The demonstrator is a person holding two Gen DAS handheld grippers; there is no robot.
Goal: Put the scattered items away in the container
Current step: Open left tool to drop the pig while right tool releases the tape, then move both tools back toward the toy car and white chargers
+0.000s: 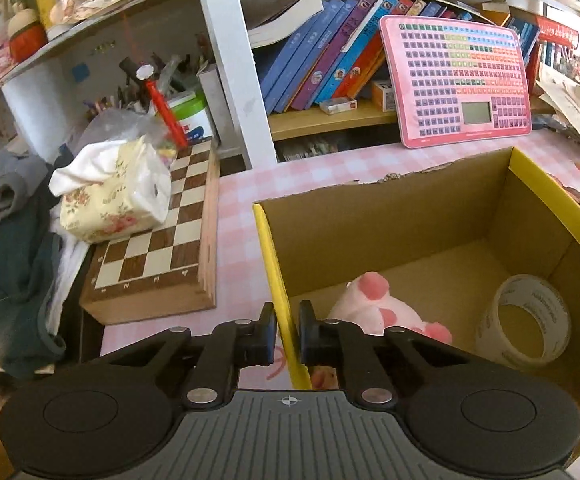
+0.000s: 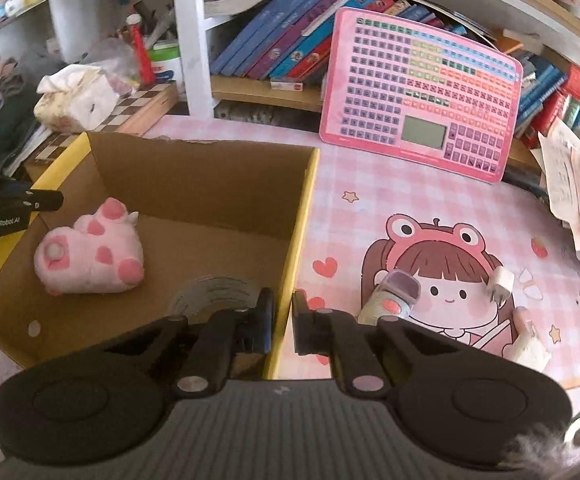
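Left tool (image 1: pixel 287 330): fingers narrow, clamped across the yellow left wall of the cardboard box (image 1: pixel 410 216), one finger inside, one outside. Right tool (image 2: pixel 282 320): the same narrow straddle on the box's right wall at lower centre of the right wrist view. Both appear to be gripping the box by opposite walls.

Contents: pink plush toy (image 2: pixel 90 256) at middle left of the right wrist view, lying on the box floor; tape roll (image 1: pixel 524 322) at lower right of the left wrist view, also on the floor, near the right wall.

Outside the box, on the pink tabletop (image 2: pixel 370 184), lower right of the right wrist view: a small pale bottle-like item with purple cap (image 2: pixel 392 296), a white charger plug (image 2: pixel 500 282), and another whitish item (image 2: pixel 530 350) partly behind the tool; identity unclear.

Judgement: step in hand is holding or repositioning the box, probably toward the remaining items. To do it well, move both tools together at equal height; uneven pull would twist or tear the thin wall. Slide rather than lift. Keep clear of the pink keyboard toy (image 2: pixel 422 92) leaning on the shelf.
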